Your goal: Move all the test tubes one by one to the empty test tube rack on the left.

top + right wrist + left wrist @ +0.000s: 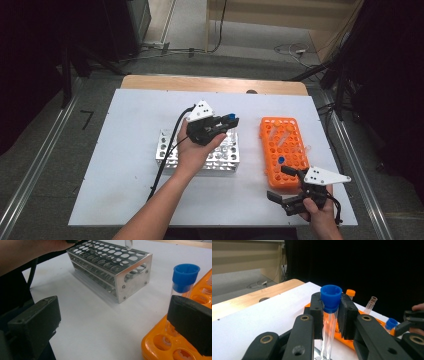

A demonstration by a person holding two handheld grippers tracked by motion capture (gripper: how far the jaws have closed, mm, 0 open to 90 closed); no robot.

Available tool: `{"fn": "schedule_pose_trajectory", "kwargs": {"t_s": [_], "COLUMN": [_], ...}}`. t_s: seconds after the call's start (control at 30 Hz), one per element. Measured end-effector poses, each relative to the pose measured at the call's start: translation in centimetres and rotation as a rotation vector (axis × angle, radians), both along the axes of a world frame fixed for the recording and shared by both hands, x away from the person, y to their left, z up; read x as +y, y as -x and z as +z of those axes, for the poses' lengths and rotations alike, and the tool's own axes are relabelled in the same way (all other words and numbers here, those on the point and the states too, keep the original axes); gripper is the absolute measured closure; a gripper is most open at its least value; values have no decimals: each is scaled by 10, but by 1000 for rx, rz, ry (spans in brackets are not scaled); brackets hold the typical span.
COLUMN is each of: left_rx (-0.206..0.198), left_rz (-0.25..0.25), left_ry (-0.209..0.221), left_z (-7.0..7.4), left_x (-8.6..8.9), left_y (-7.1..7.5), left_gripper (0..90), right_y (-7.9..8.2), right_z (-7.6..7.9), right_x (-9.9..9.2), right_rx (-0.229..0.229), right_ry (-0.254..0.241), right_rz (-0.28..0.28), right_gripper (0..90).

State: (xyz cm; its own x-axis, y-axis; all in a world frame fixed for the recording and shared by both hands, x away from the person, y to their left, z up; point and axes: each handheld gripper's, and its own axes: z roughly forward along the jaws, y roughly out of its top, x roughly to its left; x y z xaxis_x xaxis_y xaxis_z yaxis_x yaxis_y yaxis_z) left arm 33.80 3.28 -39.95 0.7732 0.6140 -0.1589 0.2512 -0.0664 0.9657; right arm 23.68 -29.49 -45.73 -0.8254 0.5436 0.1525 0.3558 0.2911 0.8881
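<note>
Left tongs (331, 315) clamped on blue-capped tube (330, 312), held over the metal rack (165, 150) mid-tabletop. Right tongs (112, 325) apart near the tabletop's right edge, by the orange rack (295, 182). Keep tube upright, centre its tip over one hole, lower straight, release once seated.

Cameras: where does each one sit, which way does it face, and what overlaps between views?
High view: above the person's side, looking forward and down on the white table; both forearms and hands show, left gripper over the metal rack.
Left gripper view: rides the left gripper, looking along its jaws, shut on a blue-capped tube, toward the orange rack.
Right gripper view: rides the right gripper, jaws open, facing the metal rack; a forearm shows top left.
Shared: both racks appear in the high and right gripper views.
</note>
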Motion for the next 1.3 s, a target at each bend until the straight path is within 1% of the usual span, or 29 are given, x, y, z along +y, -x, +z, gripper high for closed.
{"fn": "schedule_pose_trajectory", "kwargs": {"t_s": [0.1, 0.27, 0.4, 0.47, 0.5, 0.7, 0.73, 0.77, 0.8, 0.87, 0.9, 1.1, 1.2, 1.3], "left_rx": [-11, -9, 0, 1, 3, 31, 36, 42, 51, 71, 77, 105, 116, 112], "left_rz": [19, 50, 61, 75, 82, 73, 76, 84, 88, 81, 81, 73, 56, 45], "left_ry": [-9, -23, -52, -76, -80, -134, -140, -156, -161, -166, -177, -188, -183, -166], "left_z": [-2, -8, -13, -15, -17, -23, -23, -24, -24, -26, -26, -28, -27, -24], "left_x": [-4, -9, -11, -12, -12, -17, -18, -18, -18, -18, -17, -17, -17, -14], "left_y": [-6, -13, -17, -19, -19, -20, -20, -20, -21, -22, -22, -24, -23, -19], "left_gripper": [764, 764, 764, 764, 764, 762, 761, 760, 760, 757, 756, 732, 678, 613], "right_y": [0, -1, -2, -2, -2, -2, -2, -2, -2, -3, -3, -4, -5, -7], "right_z": [0, 0, 0, 0, 0, 0, 0, 0, -1, -1, -1, -1, -2, -3], "right_x": [-1, -3, -4, -5, -5, -5, -5, -5, -5, -5, -6, -8, -8, -9], "right_rx": [1, -2, -2, 1, 0, 2, 2, 3, 4, 0, 3, 6, 6, 10], "right_ry": [-1, -4, -3, -3, -4, -5, -4, -4, -3, -2, -1, -10, -8, -6], "right_rz": [-1, -3, -4, -7, -7, -10, -11, -12, -15, -18, -23, -33, -40, -53], "right_gripper": [0, 0, 0, 0, 0, 0, 0, 0, 0, 0, 0, 0, 0, 0]}}
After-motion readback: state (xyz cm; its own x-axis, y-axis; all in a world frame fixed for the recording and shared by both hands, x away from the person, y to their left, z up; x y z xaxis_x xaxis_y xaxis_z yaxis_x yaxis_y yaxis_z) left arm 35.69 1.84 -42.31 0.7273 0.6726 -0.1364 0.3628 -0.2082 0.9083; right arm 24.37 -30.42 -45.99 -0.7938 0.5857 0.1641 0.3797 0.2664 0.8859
